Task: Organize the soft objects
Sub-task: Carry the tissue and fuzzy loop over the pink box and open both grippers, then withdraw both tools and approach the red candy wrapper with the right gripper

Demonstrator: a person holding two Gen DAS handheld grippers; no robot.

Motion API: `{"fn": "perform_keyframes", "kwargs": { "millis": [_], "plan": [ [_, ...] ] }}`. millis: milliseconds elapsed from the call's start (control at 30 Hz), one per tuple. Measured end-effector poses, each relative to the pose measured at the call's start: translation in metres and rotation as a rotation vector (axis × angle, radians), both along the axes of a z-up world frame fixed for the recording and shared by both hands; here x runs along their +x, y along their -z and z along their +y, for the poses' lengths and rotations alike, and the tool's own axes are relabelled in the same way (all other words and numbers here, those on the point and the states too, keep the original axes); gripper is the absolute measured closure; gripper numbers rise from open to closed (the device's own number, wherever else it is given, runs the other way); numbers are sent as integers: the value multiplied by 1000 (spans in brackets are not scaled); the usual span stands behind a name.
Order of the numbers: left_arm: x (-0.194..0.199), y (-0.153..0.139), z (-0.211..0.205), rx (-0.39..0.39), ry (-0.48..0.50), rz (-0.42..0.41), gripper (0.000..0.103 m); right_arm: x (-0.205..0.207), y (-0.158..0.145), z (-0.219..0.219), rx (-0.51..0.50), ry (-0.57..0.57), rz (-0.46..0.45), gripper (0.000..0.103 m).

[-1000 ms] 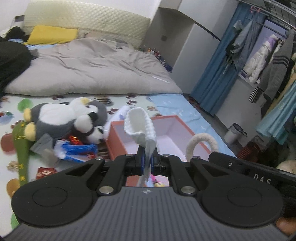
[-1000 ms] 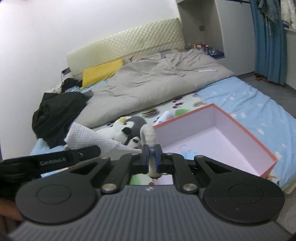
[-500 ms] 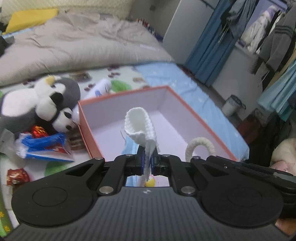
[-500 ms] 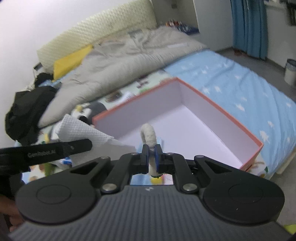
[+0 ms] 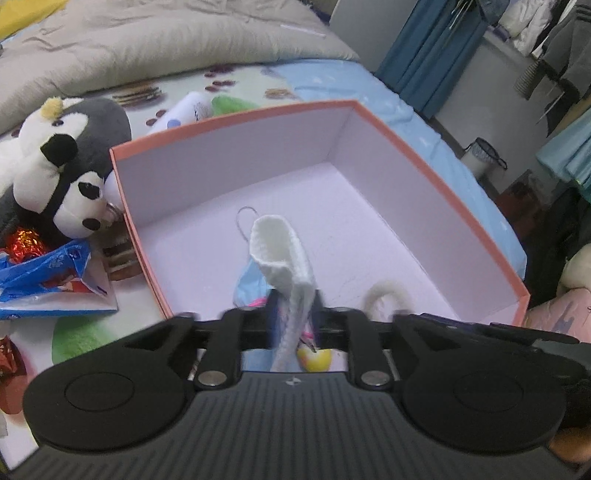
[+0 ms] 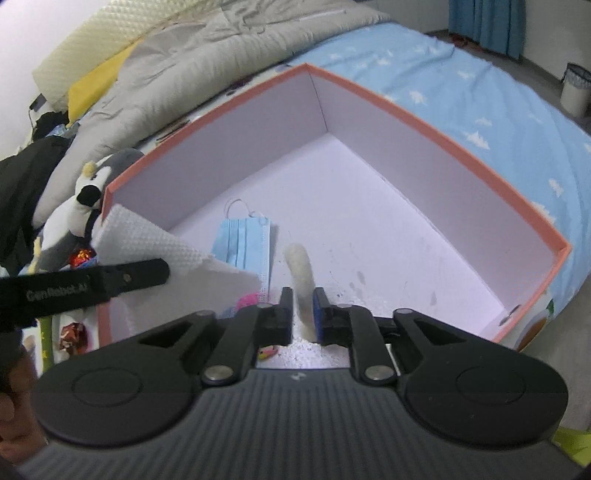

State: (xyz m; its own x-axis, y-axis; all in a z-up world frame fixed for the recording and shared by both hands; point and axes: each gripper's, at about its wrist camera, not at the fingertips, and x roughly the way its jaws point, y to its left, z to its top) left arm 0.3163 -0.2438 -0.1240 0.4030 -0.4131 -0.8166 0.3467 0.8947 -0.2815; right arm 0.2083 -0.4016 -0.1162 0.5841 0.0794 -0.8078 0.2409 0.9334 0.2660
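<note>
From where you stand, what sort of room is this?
Most likely a bedroom. There is a bed with a rumpled grey quilt, a yellow pillow against a padded headboard, and clothes hanging by blue curtains.

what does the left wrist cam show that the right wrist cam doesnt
Only the left wrist view shows the blue snack packet beside the box, the white bottle behind it, and the hanging clothes. Only the right wrist view shows the yellow pillow, the black clothing, and the blue face mask laid out flat in full. Both show the orange box, the plush penguin, the white knitted piece in the left gripper, and the cream fuzzy loop between the right gripper's fingers.
</note>
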Motion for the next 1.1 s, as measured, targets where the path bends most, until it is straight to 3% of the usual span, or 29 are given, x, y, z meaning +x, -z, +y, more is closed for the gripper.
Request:
{"fn": "perform_keyframes", "kwargs": {
  "millis": [33,67,100,367,767,1100],
  "plan": [
    [1,0,3,-12,-6,-7,52,1,1,-2,13,4,-2,60],
    [0,-1,5,-19,-9,-17,51,2,1,-2,22,8,-4,47],
    [-1,-3,6,-17,-9,-24,51,1,-1,-2,21,13,-10,44],
    [-21,-29,33,-23,-38,-63,51,-11,-27,11,10,-15,-72,45],
    [-94,-87,93,-58,-92,-165,51,-64,-86,60,8,-80,-204,45],
    [-149,-101,158,-76,-183,-196,51,-96,-105,108,-6,-155,-253,45]
  ]
}}
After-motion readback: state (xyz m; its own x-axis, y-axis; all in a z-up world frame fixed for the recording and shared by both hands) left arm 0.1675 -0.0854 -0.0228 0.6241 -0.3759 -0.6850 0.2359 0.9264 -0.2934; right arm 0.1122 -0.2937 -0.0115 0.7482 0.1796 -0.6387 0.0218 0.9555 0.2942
